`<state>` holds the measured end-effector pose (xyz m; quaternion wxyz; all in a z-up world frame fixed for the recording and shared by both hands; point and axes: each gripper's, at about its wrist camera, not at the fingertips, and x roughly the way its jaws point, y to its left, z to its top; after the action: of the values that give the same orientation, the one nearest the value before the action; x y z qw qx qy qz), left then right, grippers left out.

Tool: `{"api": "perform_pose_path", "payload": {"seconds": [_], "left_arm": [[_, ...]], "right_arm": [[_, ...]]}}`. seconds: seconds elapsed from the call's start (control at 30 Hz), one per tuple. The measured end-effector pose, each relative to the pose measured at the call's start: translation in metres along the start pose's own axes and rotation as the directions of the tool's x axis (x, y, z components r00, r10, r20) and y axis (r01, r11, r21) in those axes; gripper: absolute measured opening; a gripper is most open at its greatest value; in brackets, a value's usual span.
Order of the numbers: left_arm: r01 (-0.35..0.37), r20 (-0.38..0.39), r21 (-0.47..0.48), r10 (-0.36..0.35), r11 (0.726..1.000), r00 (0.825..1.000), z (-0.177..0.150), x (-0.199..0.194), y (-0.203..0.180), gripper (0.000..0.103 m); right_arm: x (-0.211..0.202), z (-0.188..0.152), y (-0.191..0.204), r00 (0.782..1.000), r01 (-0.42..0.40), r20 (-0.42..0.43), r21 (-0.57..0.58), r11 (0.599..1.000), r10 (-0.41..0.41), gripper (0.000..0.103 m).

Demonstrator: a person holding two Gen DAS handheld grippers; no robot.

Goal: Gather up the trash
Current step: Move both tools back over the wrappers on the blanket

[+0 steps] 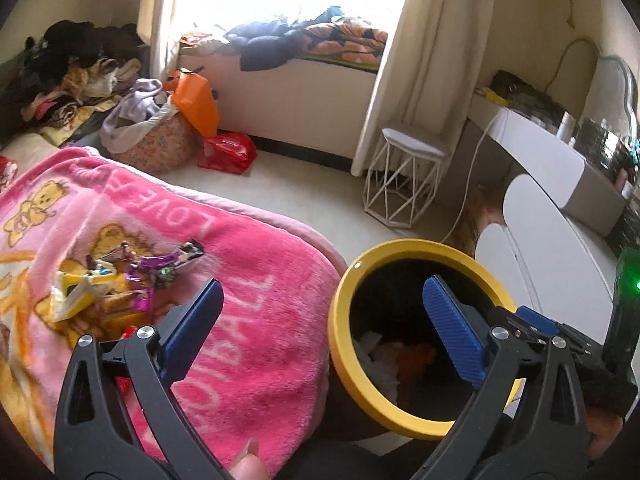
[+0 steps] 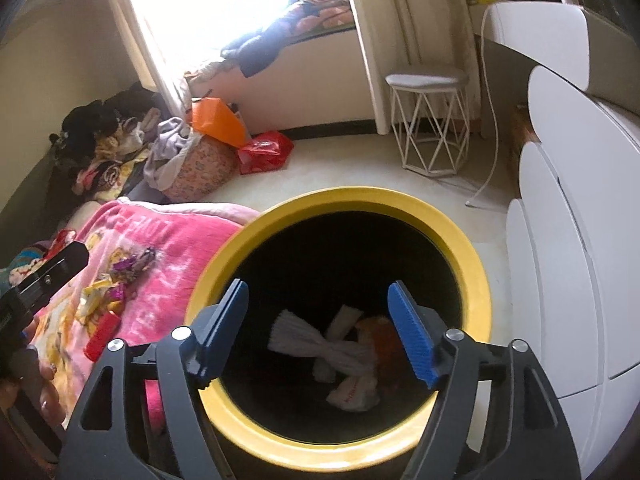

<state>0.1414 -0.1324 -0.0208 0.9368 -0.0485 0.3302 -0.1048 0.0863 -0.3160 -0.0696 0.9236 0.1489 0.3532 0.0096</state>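
A pile of candy wrappers (image 1: 120,280), yellow and purple, lies on the pink blanket (image 1: 248,320); it also shows in the right wrist view (image 2: 116,288) with a red wrapper (image 2: 102,336). A yellow-rimmed black bin (image 1: 344,344) stands beside the bed and holds white tissues (image 2: 320,344) and an orange scrap (image 2: 384,336). My left gripper (image 1: 320,320) is open and empty, spanning the blanket's edge and the bin. My right gripper (image 2: 318,332) is open and empty right above the bin's (image 2: 476,280) mouth.
A white wire stool (image 1: 404,176) stands by the curtain. White rounded drawers (image 2: 568,264) are at the right. A floral bag of clothes (image 1: 156,140), an orange bag (image 1: 196,100) and a red bag (image 1: 228,152) sit on the floor by the window seat.
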Motion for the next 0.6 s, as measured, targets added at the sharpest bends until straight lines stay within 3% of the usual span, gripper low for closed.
{"api": "perform_pose_path", "payload": {"seconds": [0.6], "left_arm": [[-0.085, 0.072, -0.09, 0.092, 0.992, 0.993, 0.002, -0.031, 0.057, 0.092]], "right_arm": [[-0.002, 0.003, 0.072, 0.997, -0.073, 0.01, -0.12, 0.99, 0.074, 0.078]]}}
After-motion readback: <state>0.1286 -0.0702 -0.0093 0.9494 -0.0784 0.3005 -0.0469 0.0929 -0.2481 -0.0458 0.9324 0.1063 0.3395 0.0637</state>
